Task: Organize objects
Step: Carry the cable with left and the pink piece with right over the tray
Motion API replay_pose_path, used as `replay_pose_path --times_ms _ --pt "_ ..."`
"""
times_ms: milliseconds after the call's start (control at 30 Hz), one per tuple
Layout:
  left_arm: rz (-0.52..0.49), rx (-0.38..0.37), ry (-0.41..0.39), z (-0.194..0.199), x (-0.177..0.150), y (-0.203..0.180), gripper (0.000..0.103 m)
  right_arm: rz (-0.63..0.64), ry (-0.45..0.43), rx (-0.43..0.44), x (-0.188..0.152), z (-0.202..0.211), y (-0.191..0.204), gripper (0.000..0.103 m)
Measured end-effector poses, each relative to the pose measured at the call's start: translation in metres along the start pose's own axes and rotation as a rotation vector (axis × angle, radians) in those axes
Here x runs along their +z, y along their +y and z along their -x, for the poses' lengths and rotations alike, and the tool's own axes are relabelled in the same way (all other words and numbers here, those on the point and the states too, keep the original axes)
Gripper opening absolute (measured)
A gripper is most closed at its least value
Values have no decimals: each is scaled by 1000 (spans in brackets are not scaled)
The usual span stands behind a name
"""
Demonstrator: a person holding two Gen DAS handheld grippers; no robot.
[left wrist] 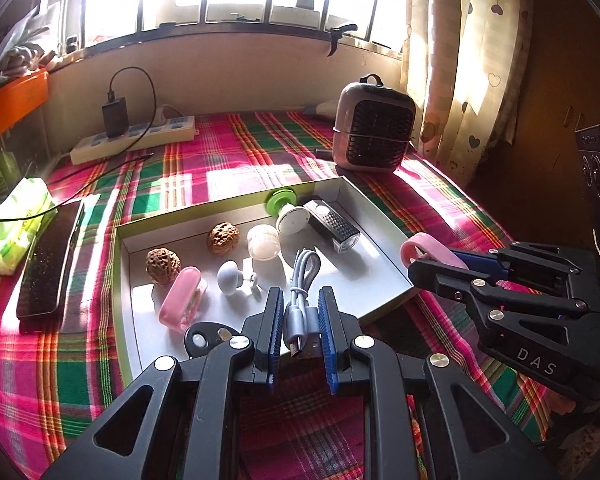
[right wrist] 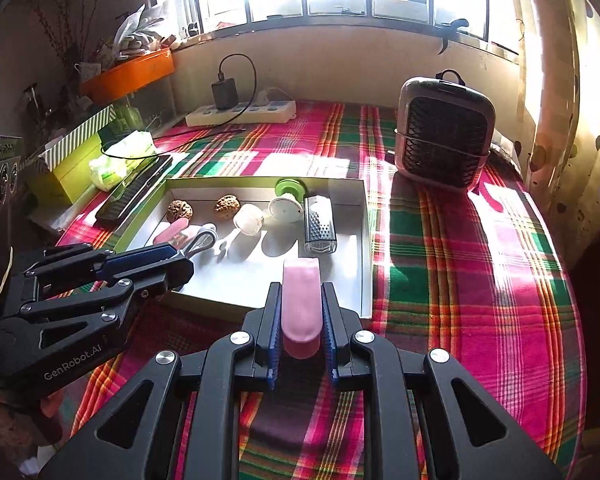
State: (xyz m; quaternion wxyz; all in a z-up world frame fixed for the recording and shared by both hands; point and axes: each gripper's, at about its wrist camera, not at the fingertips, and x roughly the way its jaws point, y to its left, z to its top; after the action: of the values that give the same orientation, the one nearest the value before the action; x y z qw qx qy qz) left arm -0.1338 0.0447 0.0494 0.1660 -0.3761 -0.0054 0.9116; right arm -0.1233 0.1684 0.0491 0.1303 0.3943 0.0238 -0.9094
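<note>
A shallow white box (left wrist: 384, 252) with green sides lies on the plaid cloth; it also shows in the right wrist view (right wrist: 366, 248). My left gripper (left wrist: 299, 320) is shut on a coiled grey USB cable (left wrist: 302, 280) over the box's near edge. My right gripper (right wrist: 301, 312) is shut on a pink clip-like piece (right wrist: 301, 300), held above the box's near right corner; it shows in the left wrist view (left wrist: 424, 250) too. In the box lie two walnuts (left wrist: 162, 264), a second pink piece (left wrist: 180, 298), a white knob (left wrist: 230, 277), a round white case (left wrist: 263, 242), a green-and-white spool (left wrist: 286, 210) and a black bike light (left wrist: 332, 226).
A small grey fan heater (left wrist: 374, 128) stands at the back right. A power strip (left wrist: 132, 140) with a black charger lies at the back left. A black phone (left wrist: 50, 268) and a green tissue pack (left wrist: 16, 228) lie left of the box. A curtain hangs at the right.
</note>
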Motion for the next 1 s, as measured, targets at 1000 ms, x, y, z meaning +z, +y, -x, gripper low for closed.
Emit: replay_pose_path --times_ms 1000 --pt "55 44 91 -55 11 29 16 18 150 32 26 -88 -2 19"
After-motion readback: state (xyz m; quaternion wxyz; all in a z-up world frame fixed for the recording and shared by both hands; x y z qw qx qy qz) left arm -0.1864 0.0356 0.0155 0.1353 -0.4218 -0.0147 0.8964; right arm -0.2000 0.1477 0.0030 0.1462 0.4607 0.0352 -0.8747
